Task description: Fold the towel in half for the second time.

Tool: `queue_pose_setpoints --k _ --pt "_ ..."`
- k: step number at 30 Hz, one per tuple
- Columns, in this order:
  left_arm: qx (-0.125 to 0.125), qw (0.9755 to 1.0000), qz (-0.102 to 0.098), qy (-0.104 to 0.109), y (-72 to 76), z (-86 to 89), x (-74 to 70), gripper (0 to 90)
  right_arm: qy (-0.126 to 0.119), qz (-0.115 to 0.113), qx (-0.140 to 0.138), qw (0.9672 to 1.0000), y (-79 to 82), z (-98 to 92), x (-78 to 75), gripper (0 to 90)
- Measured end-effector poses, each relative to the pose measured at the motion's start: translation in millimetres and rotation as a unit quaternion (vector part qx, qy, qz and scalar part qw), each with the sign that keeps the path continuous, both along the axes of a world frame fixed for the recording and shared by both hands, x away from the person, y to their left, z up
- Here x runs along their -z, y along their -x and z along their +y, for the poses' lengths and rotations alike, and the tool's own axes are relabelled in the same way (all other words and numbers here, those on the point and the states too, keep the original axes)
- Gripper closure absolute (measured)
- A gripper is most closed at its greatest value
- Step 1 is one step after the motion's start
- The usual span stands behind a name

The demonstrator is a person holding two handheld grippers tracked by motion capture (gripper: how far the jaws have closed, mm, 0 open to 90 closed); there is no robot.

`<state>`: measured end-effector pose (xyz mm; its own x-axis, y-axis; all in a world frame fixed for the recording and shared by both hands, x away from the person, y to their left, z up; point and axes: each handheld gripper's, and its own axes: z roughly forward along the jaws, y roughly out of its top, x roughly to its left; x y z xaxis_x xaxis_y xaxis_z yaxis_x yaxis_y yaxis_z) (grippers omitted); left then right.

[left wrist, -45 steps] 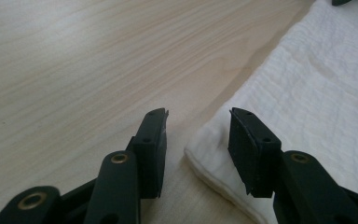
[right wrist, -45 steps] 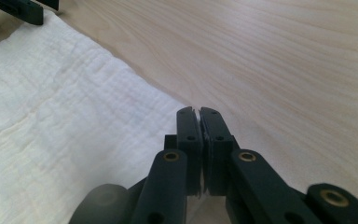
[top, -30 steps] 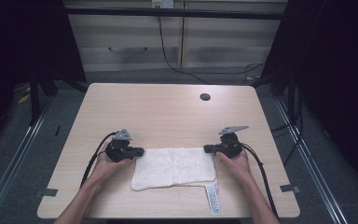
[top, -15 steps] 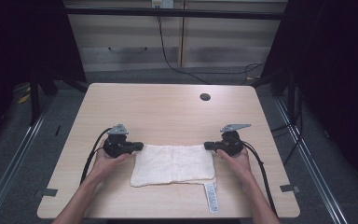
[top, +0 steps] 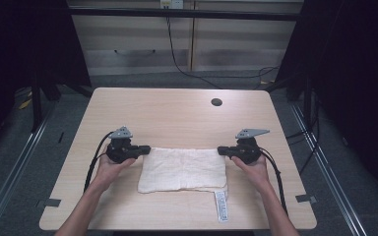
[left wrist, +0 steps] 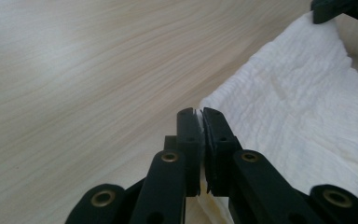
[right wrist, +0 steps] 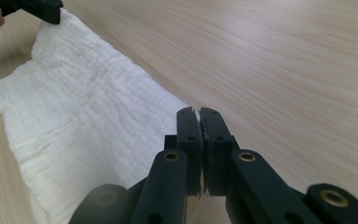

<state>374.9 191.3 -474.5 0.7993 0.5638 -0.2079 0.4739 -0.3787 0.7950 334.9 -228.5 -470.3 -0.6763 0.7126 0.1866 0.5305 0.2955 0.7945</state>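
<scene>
A white folded cloth (top: 183, 169) lies near the table's front edge, with a long white label (top: 221, 205) hanging off its front right corner. My left gripper (top: 147, 148) is shut on the cloth's far left corner, and my right gripper (top: 220, 150) is shut on its far right corner. In the left gripper view the black jaws (left wrist: 199, 112) pinch a thin edge of the cloth (left wrist: 303, 98), and the other gripper (left wrist: 342, 8) holds the opposite corner. The right gripper view has its jaws (right wrist: 197, 111) clamped on the cloth (right wrist: 84, 116), with the left gripper (right wrist: 32, 8) farther off.
The light wooden table (top: 177, 118) has a round cable hole (top: 216, 102) at the back right. Cables trail from both grippers toward the front corners. Grey tape tabs (top: 305, 198) mark the table's front corners. A cabinet (top: 177, 44) stands behind the table.
Both grippers have lifted the cloth's far edge slightly and drawn it away from the front edge. The right hand rose a little.
</scene>
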Motion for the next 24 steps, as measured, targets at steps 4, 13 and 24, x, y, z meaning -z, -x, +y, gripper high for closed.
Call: queue_pose_setpoints --k 4,13,24 --pt "-0.010 0.9999 0.004 -0.001 -2.6 0.8 2.1 86.3 0.008 -0.015 -0.019 0.9997 7.1 3.7 -7.5 87.6" --pt "-0.016 0.9999 0.001 -0.002 -2.8 0.0 3.8 86.3 0.000 -0.020 -0.043 0.9989 22.6 11.3 -12.0 87.6" --pt "-0.023 0.9997 0.003 0.000 -2.0 -2.2 4.6 86.3 -0.004 -0.021 -0.058 0.9981 42.4 14.5 -14.4 87.5"
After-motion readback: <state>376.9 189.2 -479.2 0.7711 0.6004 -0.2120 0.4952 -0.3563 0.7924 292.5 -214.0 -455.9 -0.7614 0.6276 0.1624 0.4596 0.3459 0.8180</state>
